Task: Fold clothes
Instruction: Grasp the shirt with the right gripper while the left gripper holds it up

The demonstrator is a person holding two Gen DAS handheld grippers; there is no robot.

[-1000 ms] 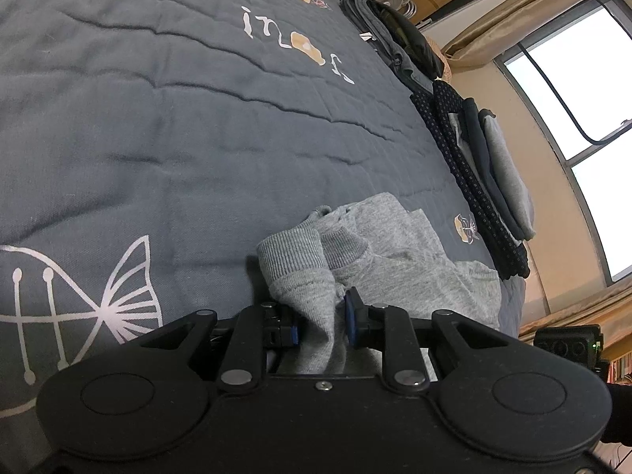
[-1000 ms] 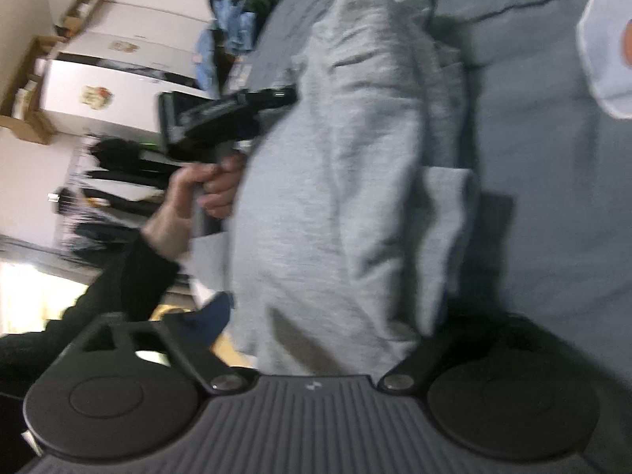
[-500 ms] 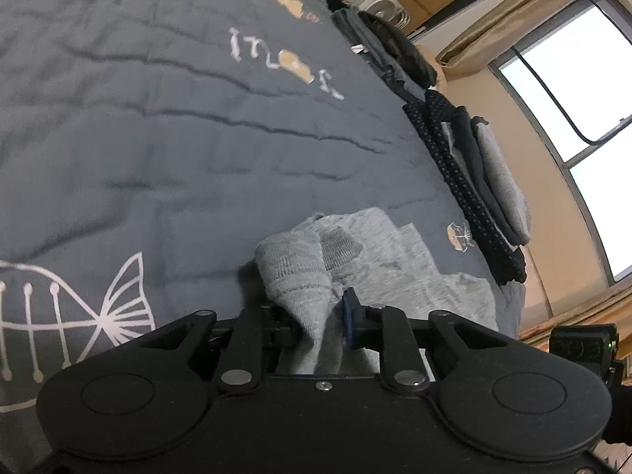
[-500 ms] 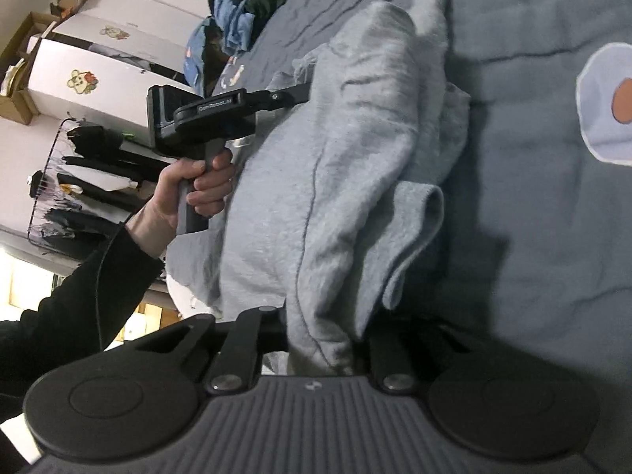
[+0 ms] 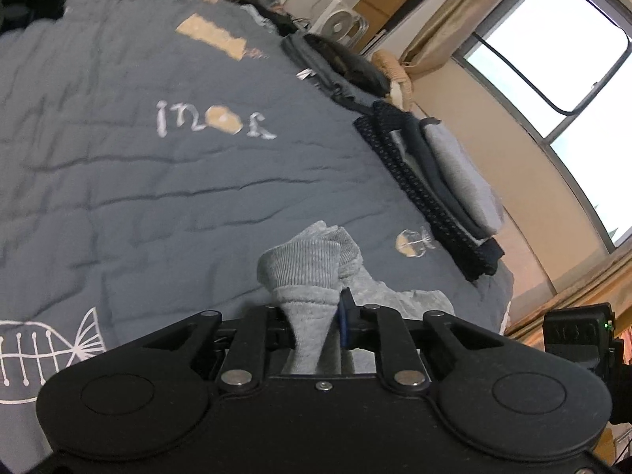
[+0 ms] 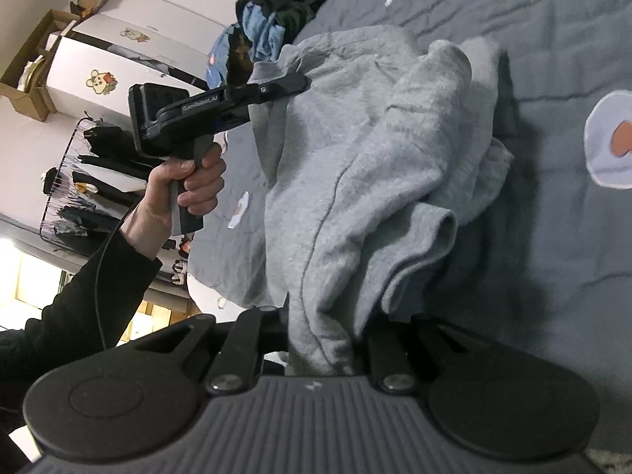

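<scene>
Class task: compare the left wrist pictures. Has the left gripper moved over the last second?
Yes. The left gripper, shut on the grey sweatshirt, has lifted and tilted up: the "inos" lettering on the bedspread sits lower in view, and more window shows.

"GenRobot.AI" on left tongs (image 6: 276,89)

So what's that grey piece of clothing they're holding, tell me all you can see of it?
The grey sweatshirt looks like soft, fleecy knit, with a ribbed cuff or hem and a long seam down one panel. It is crumpled, partly bunched and not yet folded, lying on the dark grey bedspread with part of it lifted. The left gripper pinches one edge, and the right gripper is closed on a gathered bunch of fabric at the opposite end. Nothing else touches it.
</scene>
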